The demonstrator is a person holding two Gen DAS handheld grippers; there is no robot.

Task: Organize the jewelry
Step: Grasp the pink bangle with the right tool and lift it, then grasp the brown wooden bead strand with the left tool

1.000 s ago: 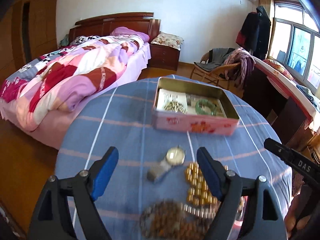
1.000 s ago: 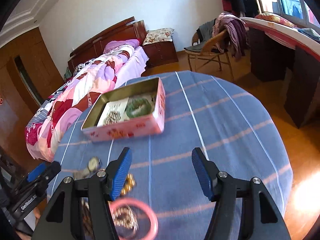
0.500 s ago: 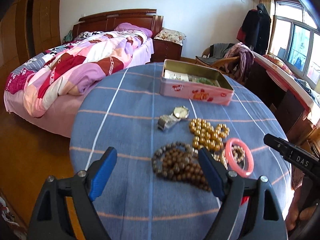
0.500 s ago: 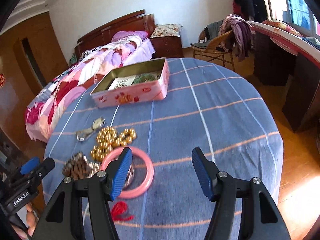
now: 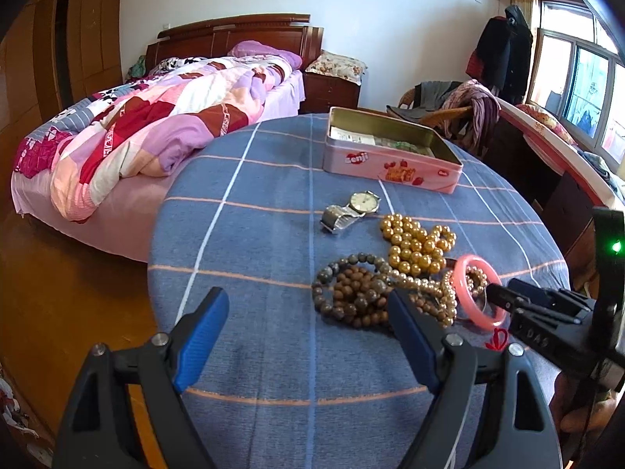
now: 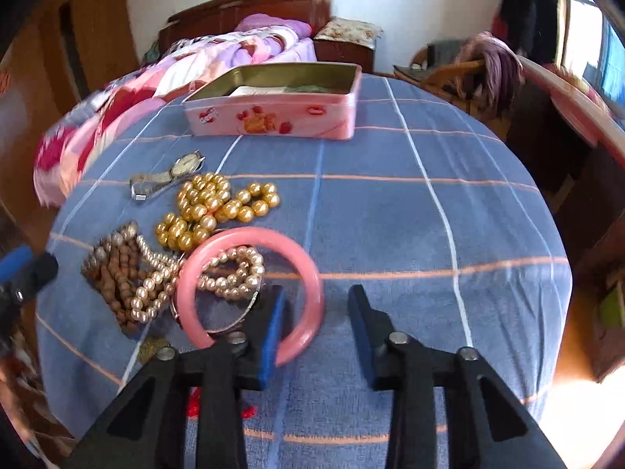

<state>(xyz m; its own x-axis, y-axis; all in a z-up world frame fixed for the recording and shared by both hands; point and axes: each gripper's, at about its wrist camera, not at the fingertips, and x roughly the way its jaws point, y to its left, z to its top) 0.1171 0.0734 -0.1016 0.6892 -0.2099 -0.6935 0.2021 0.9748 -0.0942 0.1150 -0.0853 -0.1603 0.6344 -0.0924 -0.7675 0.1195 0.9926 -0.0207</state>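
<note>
A pink bangle lies on the blue checked tablecloth over a white pearl strand. My right gripper is open, its left finger inside the bangle and its right finger outside the rim. Gold beads, brown beads and a silver watch lie to the left. The pink tin stands open at the back. My left gripper is open and empty, low over the cloth, with the brown beads by its right finger. The bangle also shows in the left wrist view.
A bed with a patchwork quilt stands behind the round table. A chair with clothes and a desk by the window are at the right. A small red item lies on the cloth under my right gripper.
Both grippers have pulled back from the tin toward the near edge and lowered. My right gripper has narrowed its opening and now straddles the bangle's rim.
</note>
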